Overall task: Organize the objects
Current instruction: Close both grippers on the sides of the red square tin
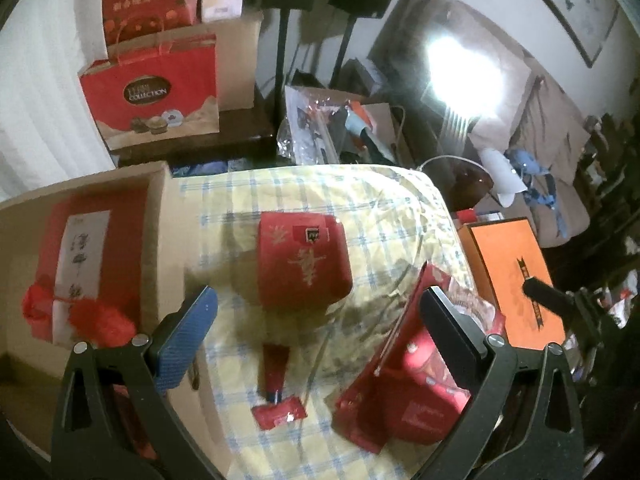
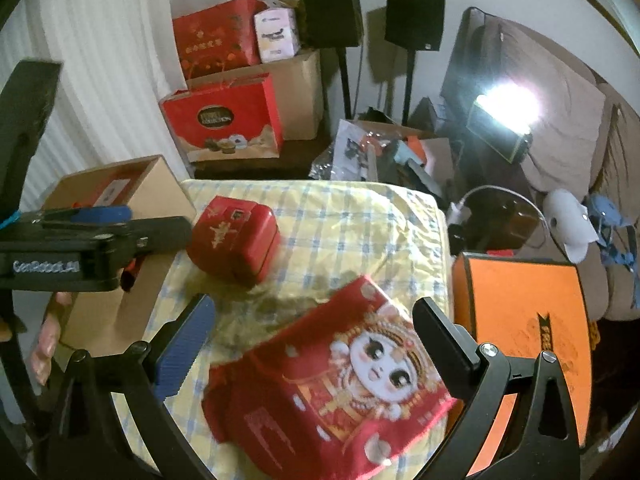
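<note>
Both grippers wide open, empty: right gripper hovers over the doll-print red packet at its six o'clock; left gripper faces the red tin at twelve. Next: descend, clamp, carry to the cardboard box.

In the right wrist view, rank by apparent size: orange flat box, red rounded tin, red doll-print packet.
1. orange flat box
2. red doll-print packet, nearest the camera, so maybe flattered
3. red rounded tin
</note>
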Demonstrator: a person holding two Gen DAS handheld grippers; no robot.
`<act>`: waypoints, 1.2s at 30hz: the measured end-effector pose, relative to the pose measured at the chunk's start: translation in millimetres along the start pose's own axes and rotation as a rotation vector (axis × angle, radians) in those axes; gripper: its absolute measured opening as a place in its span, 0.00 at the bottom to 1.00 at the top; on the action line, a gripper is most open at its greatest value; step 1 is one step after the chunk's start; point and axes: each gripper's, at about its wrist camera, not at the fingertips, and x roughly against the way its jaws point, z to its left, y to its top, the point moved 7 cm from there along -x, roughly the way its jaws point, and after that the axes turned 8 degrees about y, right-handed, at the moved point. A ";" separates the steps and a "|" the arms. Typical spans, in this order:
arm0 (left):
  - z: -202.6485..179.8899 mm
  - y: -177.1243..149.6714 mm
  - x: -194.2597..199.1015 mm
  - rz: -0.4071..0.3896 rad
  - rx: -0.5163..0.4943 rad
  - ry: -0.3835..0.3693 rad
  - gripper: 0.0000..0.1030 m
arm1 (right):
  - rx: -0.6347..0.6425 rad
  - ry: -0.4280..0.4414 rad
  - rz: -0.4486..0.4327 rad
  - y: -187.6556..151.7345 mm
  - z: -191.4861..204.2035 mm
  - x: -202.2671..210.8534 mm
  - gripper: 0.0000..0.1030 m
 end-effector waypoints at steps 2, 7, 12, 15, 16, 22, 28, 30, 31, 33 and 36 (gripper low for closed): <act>-5.6 4.7 -7.5 0.009 -0.008 -0.003 0.98 | -0.015 0.024 -0.010 -0.6 3.1 -9.7 0.97; -13.4 11.6 -27.8 0.042 -0.025 0.003 0.97 | -0.077 0.082 -0.038 -2.5 6.9 -30.9 0.97; -18.7 12.2 -46.8 0.077 -0.040 0.001 0.93 | -0.119 0.122 -0.027 -8.2 4.2 -48.0 0.92; -20.5 12.9 -56.7 0.090 -0.049 0.015 0.93 | -0.129 0.123 -0.023 -13.2 -2.0 -48.2 0.91; -20.8 13.0 -60.7 0.096 -0.046 0.024 0.93 | -0.134 0.125 -0.019 -15.0 -4.7 -48.1 0.91; -19.6 12.8 -83.0 0.124 -0.045 0.077 0.93 | -0.152 0.113 -0.014 -20.4 -18.9 -46.0 0.91; -18.8 11.7 -99.6 0.146 -0.069 0.122 0.93 | -0.165 0.116 -0.006 -24.7 -25.1 -49.3 0.91; -16.7 9.9 -104.3 0.156 -0.064 0.132 0.88 | -0.171 0.120 -0.002 -27.2 -26.7 -50.8 0.91; -15.4 9.8 -105.4 0.157 -0.062 0.140 0.83 | -0.174 0.120 -0.001 -28.3 -27.5 -51.6 0.91; -12.7 9.9 -105.3 0.151 -0.059 0.154 0.77 | -0.176 0.119 0.004 -29.7 -29.5 -52.8 0.91; -12.0 8.6 -104.0 0.148 -0.059 0.150 0.77 | -0.183 0.121 0.007 -31.0 -31.0 -52.2 0.91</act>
